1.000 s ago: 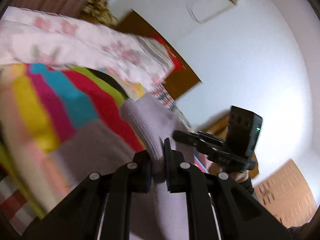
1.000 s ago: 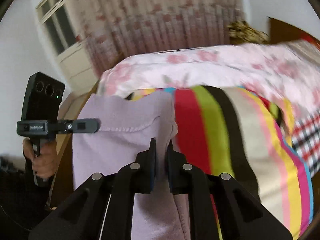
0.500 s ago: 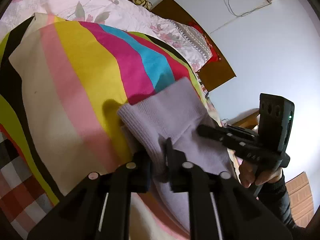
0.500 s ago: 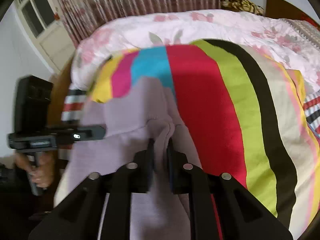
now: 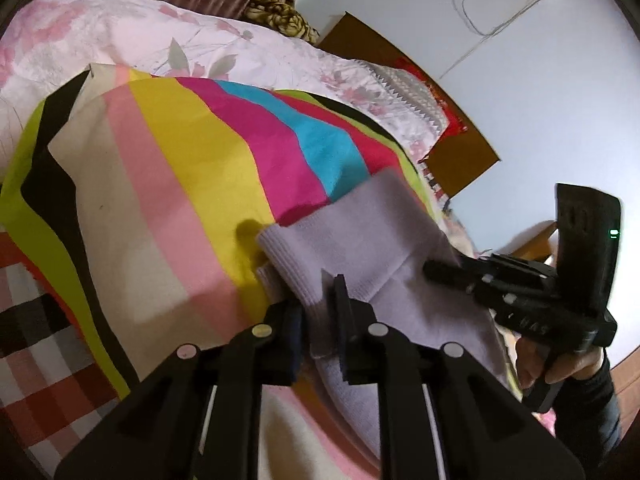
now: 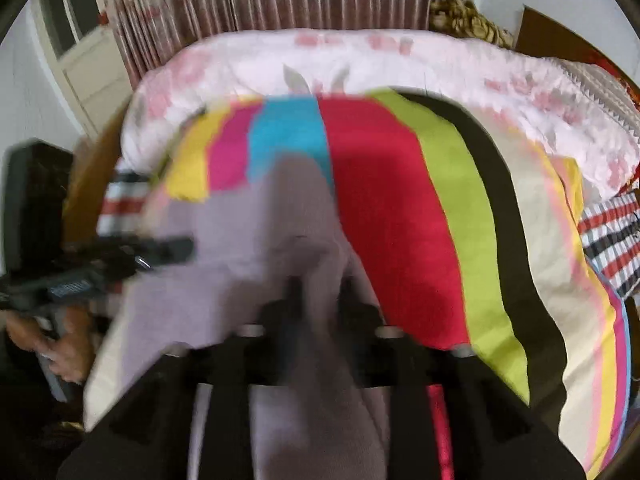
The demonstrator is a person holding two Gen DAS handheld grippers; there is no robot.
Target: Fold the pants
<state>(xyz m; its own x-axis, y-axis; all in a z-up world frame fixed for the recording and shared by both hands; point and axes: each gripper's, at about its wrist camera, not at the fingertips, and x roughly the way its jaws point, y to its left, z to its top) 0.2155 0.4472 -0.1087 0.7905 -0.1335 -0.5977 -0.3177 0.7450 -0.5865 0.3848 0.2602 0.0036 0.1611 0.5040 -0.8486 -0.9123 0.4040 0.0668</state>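
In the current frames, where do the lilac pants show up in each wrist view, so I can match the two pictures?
Left wrist view: lilac pants right of centre, ribbed edge running down between this gripper's fingers.
Right wrist view: the pants left of centre and down the middle, blurred, a fold between that gripper's fingers.
Shared landmark: the striped blanket's turquoise stripe, just above the pants in both.

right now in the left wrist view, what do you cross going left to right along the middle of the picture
checked sheet → striped blanket → lilac pants → right gripper, held in a hand.
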